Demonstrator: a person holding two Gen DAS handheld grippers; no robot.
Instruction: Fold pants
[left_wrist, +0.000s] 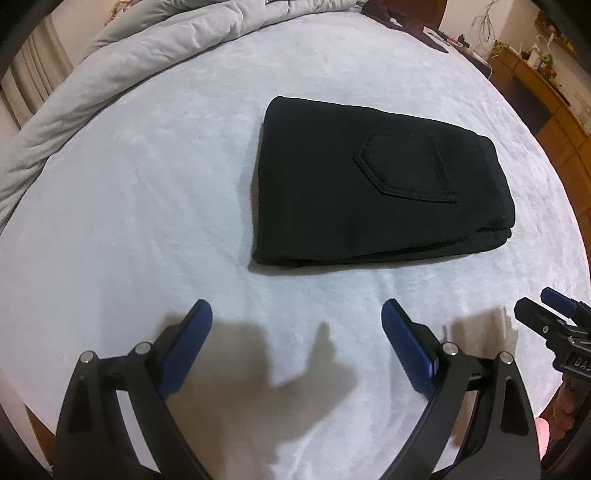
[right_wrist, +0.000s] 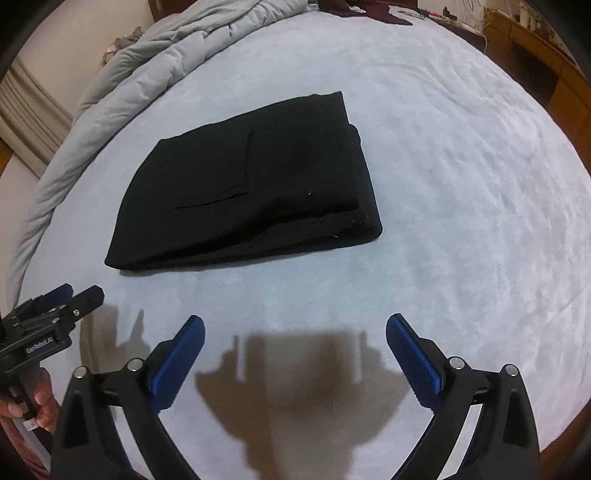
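The black pants (left_wrist: 369, 184) lie folded into a compact stack on the pale blue bed sheet, a back pocket facing up. In the right wrist view the same pants (right_wrist: 251, 184) sit ahead and to the left. My left gripper (left_wrist: 297, 314) hovers open over bare sheet, short of the stack's near edge, holding nothing. My right gripper (right_wrist: 295, 328) is also open and empty, a little back from the pants. Each gripper shows at the edge of the other's view: the right gripper (left_wrist: 546, 314) at far right, the left gripper (right_wrist: 74, 295) at far left, held by a hand (right_wrist: 40, 402).
A rumpled grey duvet (left_wrist: 129, 66) is piled along the far left of the bed. A dark garment (left_wrist: 406, 22) lies at the bed's far end. Wooden furniture (left_wrist: 546, 92) with small items lines the right side. Gripper shadows fall on the bed sheet (left_wrist: 147, 184) near me.
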